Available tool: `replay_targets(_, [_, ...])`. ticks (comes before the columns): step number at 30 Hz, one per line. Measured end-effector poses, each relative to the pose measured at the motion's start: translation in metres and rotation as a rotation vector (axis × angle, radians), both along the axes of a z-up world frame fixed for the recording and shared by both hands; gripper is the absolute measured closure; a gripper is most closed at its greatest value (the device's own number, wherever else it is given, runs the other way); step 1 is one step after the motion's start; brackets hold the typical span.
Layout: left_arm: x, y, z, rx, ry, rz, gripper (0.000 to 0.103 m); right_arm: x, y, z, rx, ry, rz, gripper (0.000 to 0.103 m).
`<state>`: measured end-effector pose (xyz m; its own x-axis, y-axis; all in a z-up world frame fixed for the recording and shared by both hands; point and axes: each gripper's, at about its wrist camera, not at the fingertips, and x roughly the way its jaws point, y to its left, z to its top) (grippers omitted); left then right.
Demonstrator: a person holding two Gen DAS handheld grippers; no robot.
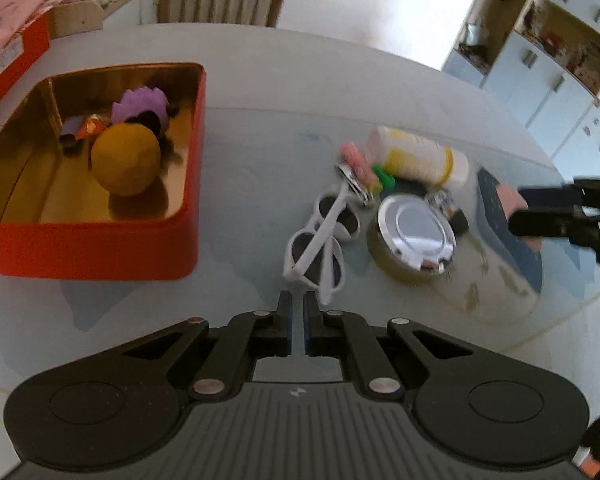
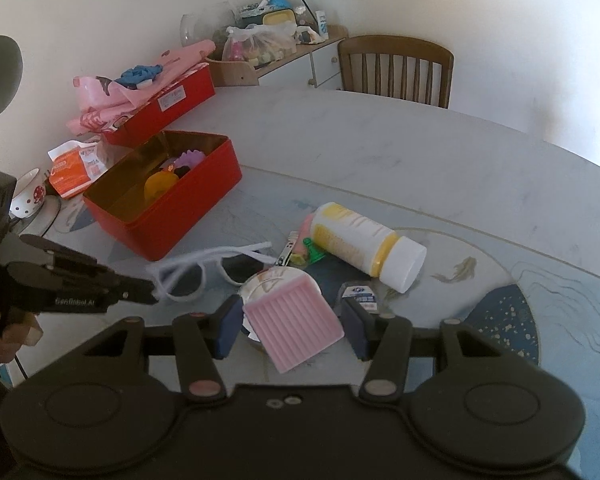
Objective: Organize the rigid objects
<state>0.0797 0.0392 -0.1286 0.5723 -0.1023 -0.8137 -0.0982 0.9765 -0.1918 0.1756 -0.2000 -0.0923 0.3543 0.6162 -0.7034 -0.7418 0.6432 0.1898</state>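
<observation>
My left gripper (image 1: 298, 300) is shut on the arm of the white sunglasses (image 1: 320, 240), low over the table; it also shows in the right wrist view (image 2: 150, 290). My right gripper (image 2: 292, 326) holds a pink ribbed tray (image 2: 296, 320) between its fingers, over a round tin can (image 1: 414, 236); in the left wrist view it (image 1: 516, 210) enters from the right. An open red tin box (image 1: 100, 248) (image 2: 188, 220) holds a yellow ball (image 1: 126, 160) and a purple toy (image 1: 140, 104). A yellow-and-white bottle (image 2: 364, 246) lies on its side behind the can.
Small items lie by the bottle: a pink piece (image 1: 354, 160), a green piece (image 2: 314, 250), nail clippers (image 1: 356, 184). A second red box (image 2: 168, 108) with pink cloth stands at the back left. A wooden chair (image 2: 396, 68) stands behind the table. A bowl (image 2: 28, 196) sits at the left.
</observation>
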Motion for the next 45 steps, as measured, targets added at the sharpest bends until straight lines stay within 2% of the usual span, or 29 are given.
replay_targets(4, [-0.008,0.000,-0.005,-0.001,0.039,-0.026,0.098,0.000,0.000,0.000,0.006,0.002,-0.001,0.050])
replay_targets(7, [-0.014,0.001,0.000,0.022,0.034,-0.036,0.094,0.000,-0.002,-0.001,0.008,0.005,0.001,0.050])
replay_targets(9, [-0.013,-0.002,0.003,0.041,0.018,-0.043,0.083,0.000,-0.003,-0.001,0.009,0.006,0.000,0.050])
replay_targets(11, [-0.009,-0.005,0.006,0.038,0.001,-0.050,0.053,0.000,-0.004,-0.001,0.011,0.006,-0.002,0.050])
replay_targets(13, [-0.004,-0.011,0.006,0.046,-0.018,-0.053,0.038,0.000,-0.006,-0.001,0.013,0.006,-0.002,0.050])
replay_targets(21, [0.026,-0.030,-0.011,0.120,-0.017,-0.052,0.038,-0.001,-0.018,-0.004,0.006,0.014,-0.024,0.050])
replay_targets(30, [0.036,-0.035,-0.025,0.198,-0.021,-0.020,0.039,-0.001,-0.029,-0.007,-0.002,0.021,-0.049,0.050])
replay_targets(32, [0.035,-0.038,-0.025,0.215,-0.030,-0.023,0.053,-0.001,-0.031,-0.008,-0.003,0.021,-0.051,0.050])
replay_targets(34, [0.035,-0.040,-0.024,0.219,-0.037,-0.033,0.063,0.000,-0.031,-0.008,-0.003,0.021,-0.052,0.050])
replay_targets(39, [0.034,-0.040,-0.023,0.226,-0.039,-0.018,0.063,0.001,-0.029,-0.007,0.001,0.017,-0.049,0.050])
replay_targets(45, [0.030,-0.035,-0.003,0.220,-0.086,0.004,0.064,0.003,-0.019,0.000,0.008,0.004,-0.037,0.050])
